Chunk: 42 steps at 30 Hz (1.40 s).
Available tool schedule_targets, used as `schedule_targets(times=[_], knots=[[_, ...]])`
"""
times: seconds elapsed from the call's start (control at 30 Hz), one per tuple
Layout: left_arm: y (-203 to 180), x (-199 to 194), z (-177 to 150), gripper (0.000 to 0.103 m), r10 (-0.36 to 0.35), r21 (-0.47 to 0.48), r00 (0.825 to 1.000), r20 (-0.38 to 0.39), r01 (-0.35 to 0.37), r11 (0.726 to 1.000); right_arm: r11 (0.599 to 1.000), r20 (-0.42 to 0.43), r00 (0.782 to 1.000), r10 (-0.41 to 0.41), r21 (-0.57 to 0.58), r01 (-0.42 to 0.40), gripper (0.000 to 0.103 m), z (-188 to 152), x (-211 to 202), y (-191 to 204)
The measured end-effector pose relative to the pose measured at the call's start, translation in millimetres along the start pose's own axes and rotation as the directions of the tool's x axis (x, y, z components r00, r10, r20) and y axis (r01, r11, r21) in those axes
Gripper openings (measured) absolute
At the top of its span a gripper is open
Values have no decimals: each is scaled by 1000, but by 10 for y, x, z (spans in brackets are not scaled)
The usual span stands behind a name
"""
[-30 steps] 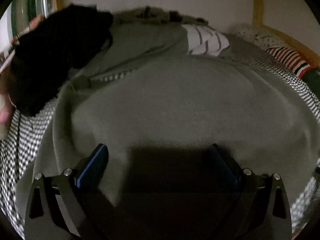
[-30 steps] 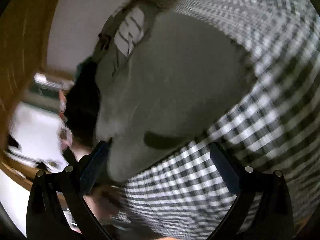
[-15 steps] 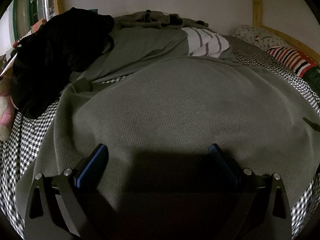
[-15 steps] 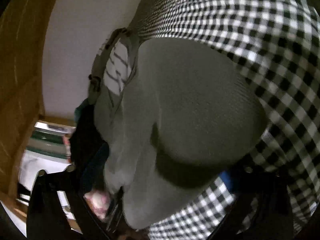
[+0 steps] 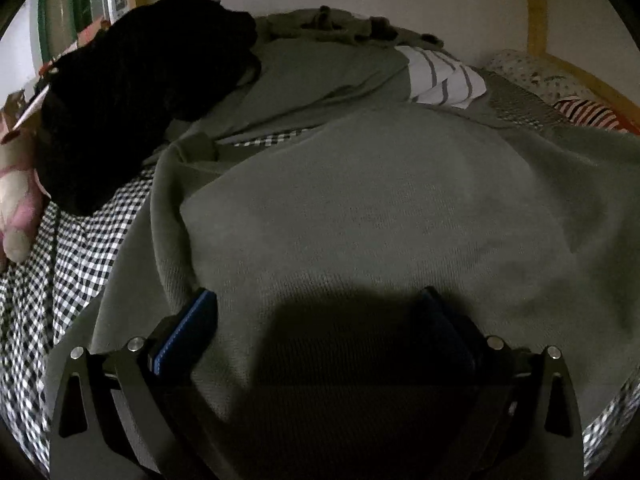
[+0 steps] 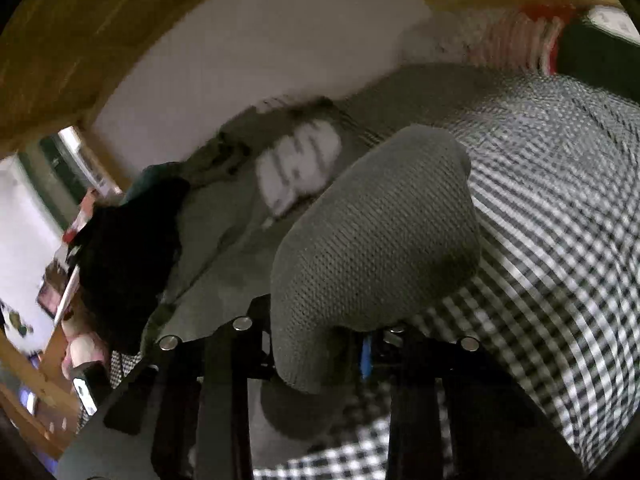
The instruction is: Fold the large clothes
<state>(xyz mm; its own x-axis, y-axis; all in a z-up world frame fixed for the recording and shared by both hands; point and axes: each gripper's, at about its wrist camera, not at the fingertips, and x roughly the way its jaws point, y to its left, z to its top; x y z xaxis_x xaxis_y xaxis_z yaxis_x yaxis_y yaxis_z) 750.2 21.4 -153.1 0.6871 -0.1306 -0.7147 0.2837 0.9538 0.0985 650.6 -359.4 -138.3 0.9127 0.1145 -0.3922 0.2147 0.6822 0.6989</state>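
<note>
In the left wrist view a dark shadow covers the knit between the spread fingers of the left gripper (image 5: 318, 312), so the weave there is hard to read; its right pad is almost lost in that shade, while the blue left pad (image 5: 186, 330) shows at 7 o'clock, lying against the cloth with nothing pinched. The grey-green sweater (image 5: 380, 208) spreads flat from the fingers up past the centre, over the black-and-white checked bedsheet (image 5: 76, 264) that shows at 8 o'clock. Beyond, at 10 o'clock, a black garment (image 5: 136, 92) is heaped, and at 1 o'clock lies a white striped cloth (image 5: 444, 76); the wooden bed frame (image 5: 538, 8) is cut off by the lens edge. In the right wrist view, which is blurred toward the far end, the right gripper (image 6: 320, 350) has its fingers drawn together on a fold of the sweater (image 6: 376, 248), which bulges up from 6 o'clock to the centre and hides the fingertips; only a sliver of blue pad (image 6: 365, 354) peeks out. The checked sheet fills 3 to 5 o'clock.
</note>
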Motion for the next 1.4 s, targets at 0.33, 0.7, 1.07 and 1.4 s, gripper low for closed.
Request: schedule_targets(times=[0.33,0.7,1.07,1.4], knots=[[849,-115,-19,98,58,-70,996,-65,-63,996,985,99,993,64,-164,-47,27,19,-67,763],[1105,105,-149,99,-157,-210,983,-92,135,968,775,147,964,222,-627,-83,27,-631,-122,2149],[2301,-253,-253,98,4,-422,999,-53,-26,906,359,-75,974,215,-921,-150,26,-1627,329,2808],[2701,-442,-158,98,79,-501,995,57,-40,865,59,-213,976,37,-975,-215,28,-2462,741,2903]])
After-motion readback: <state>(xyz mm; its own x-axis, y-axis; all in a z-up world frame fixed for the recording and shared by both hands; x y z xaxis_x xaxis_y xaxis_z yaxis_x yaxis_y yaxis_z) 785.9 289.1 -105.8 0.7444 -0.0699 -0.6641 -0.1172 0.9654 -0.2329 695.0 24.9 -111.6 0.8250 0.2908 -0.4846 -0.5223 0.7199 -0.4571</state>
